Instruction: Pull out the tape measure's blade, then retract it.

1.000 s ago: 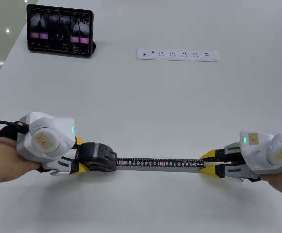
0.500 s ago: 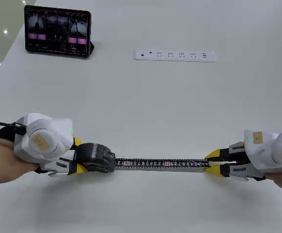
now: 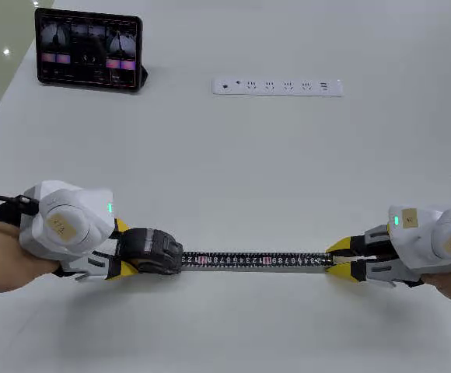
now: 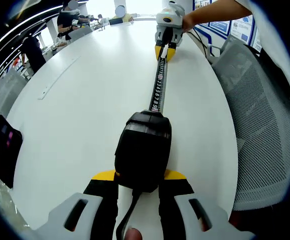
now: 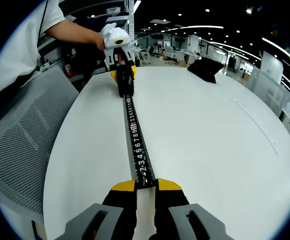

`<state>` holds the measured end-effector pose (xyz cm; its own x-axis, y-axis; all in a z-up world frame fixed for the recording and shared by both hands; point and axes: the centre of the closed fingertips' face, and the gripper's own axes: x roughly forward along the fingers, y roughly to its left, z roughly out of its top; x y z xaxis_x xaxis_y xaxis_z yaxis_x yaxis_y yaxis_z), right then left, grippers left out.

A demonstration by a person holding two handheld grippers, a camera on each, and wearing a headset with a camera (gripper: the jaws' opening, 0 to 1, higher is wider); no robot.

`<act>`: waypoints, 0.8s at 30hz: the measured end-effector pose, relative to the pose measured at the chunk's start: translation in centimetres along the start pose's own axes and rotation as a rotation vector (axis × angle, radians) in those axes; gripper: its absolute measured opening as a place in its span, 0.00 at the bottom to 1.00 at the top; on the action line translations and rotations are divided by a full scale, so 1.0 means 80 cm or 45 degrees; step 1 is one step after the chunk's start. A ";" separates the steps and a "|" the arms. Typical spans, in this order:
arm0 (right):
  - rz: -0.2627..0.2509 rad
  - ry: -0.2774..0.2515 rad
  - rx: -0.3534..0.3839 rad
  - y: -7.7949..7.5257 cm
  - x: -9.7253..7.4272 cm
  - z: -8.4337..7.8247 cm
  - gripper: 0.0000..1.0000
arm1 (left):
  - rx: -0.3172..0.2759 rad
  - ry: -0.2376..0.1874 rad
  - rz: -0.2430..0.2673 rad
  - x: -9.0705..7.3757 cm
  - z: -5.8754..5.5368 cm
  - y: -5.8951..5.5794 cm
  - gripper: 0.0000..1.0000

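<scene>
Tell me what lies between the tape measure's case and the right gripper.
The pulled-out blade spans the whole stretch from the case to the right gripper, whose jaws pinch its end, over bare white table. The head view shows this plainly.

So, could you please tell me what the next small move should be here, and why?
Probably ease the right gripper toward the tape measure case, letting the blade retract. The blade already lies stretched out between them, the left gripper clamps the tape measure case, and the right gripper pinches the blade's tip.
</scene>
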<state>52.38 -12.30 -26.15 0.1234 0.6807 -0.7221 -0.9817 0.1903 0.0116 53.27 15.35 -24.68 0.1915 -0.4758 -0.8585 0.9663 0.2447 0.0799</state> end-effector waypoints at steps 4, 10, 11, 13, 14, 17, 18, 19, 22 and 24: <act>-0.004 -0.007 0.006 0.000 0.000 0.000 0.09 | -0.002 0.005 0.002 0.001 0.000 0.000 0.26; 0.016 0.025 -0.017 0.001 0.001 -0.001 0.10 | 0.003 0.003 0.016 0.002 0.000 0.002 0.27; 0.024 0.033 -0.021 0.002 0.002 -0.001 0.10 | 0.001 0.001 0.019 0.002 0.000 0.002 0.27; 0.030 0.040 -0.022 0.001 0.002 -0.001 0.10 | -0.004 -0.007 0.025 0.002 0.001 0.002 0.27; 0.032 0.046 -0.029 0.001 0.002 -0.002 0.10 | -0.001 -0.014 0.031 0.002 0.001 0.001 0.27; 0.027 0.055 -0.030 0.001 0.002 -0.001 0.11 | 0.001 -0.027 0.041 0.001 0.003 0.001 0.27; 0.025 0.055 -0.027 0.000 0.001 -0.003 0.11 | -0.001 -0.030 0.043 0.001 0.003 0.001 0.27; 0.023 0.055 -0.024 0.000 0.001 -0.004 0.11 | -0.004 -0.030 0.045 0.001 0.003 0.000 0.28; 0.023 0.060 -0.025 -0.001 0.001 -0.006 0.11 | -0.003 -0.027 0.046 0.001 0.003 0.000 0.28; 0.025 0.070 -0.032 -0.002 0.001 -0.008 0.11 | -0.004 -0.024 0.046 0.001 0.004 0.000 0.28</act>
<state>52.42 -12.71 -26.65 0.0967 0.6438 -0.7591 -0.9872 0.1591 0.0092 53.36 15.08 -24.59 0.2293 -0.4826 -0.8453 0.9582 0.2647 0.1087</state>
